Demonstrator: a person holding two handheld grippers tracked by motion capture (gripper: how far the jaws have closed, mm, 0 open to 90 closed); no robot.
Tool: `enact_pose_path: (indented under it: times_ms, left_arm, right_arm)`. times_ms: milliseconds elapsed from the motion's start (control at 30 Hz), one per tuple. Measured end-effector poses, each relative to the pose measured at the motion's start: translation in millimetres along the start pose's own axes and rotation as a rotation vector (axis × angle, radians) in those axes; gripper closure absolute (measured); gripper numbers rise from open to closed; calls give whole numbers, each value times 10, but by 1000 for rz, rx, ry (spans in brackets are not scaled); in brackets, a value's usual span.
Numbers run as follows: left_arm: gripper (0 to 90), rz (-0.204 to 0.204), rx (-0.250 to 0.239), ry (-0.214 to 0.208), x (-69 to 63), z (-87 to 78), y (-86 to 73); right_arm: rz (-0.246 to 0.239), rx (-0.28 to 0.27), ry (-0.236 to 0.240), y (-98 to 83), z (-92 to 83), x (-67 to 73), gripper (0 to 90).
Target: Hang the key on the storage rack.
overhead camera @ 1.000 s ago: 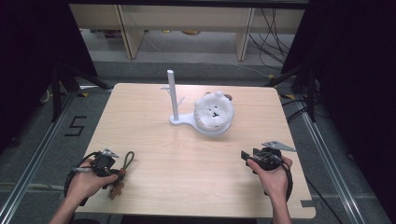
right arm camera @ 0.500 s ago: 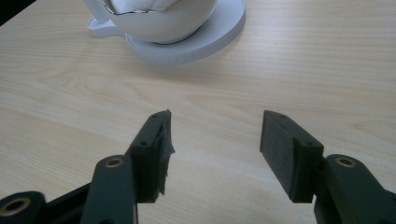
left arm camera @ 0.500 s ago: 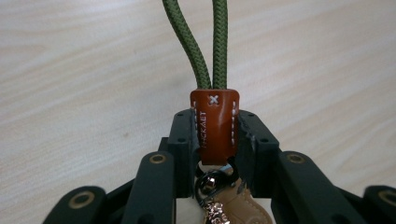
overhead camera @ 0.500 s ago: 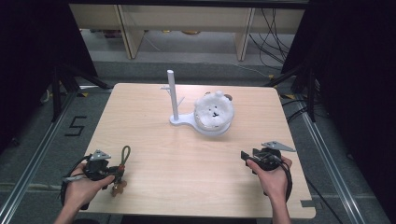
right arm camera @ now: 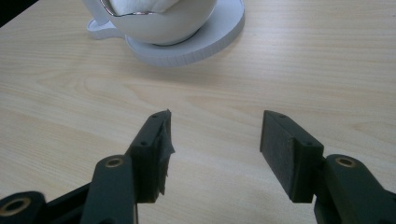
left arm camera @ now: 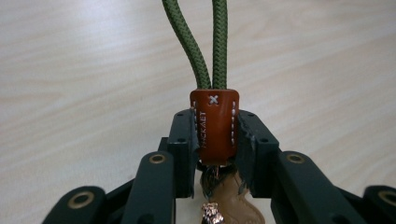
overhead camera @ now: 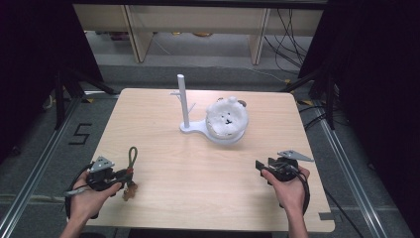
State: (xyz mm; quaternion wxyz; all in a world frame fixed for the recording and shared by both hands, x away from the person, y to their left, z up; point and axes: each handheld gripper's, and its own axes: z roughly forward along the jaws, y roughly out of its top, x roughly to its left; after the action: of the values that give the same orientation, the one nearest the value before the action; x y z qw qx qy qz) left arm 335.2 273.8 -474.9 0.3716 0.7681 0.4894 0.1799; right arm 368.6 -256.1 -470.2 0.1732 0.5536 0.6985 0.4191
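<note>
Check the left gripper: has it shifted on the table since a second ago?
Yes, slightly. The left gripper, shut on the keychain, has edged up-table toward the white stand, which hasn't moved.

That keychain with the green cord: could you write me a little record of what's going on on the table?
Held thing: keychain, leather tab clamped, green cord loop lying on the table
Holder: left hand-held gripper, shut on the tab
Other tool: right hand-held gripper, open, nothing between its jaws
Further back: white stand with an upright post, plush toy on its base
Surface: wooden table
</note>
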Motion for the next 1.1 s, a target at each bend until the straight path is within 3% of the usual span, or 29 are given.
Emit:
enact_pose_path:
  times_ms: [67, 100, 167, 233, 767, 1100]
  left_arm:
    - [688, -13, -43, -10, 4, 3, -2]
    - [688, -9, -42, -8, 5, 1, 3]
    - [688, -42, -92, -1, -15, 14, 4]
    - [689, -46, -103, 1, -12, 7, 10]
    - [687, -45, -199, 5, -15, -29, 56]
    - [688, -23, -308, 9, -47, -66, 141]
  right_arm:
    - [-2, -1, 0, -1, -2, -1, 445]
    - [-1, -1, -1, -1, -2, -1, 445]
    - [-3, -1, -10, -2, 2, -1, 445]
    - [-3, -1, -10, -2, 1, -1, 445]
    - [-5, -8, -10, -7, 4, 1, 445]
    - [0, -7, -12, -11, 8, 14, 445]
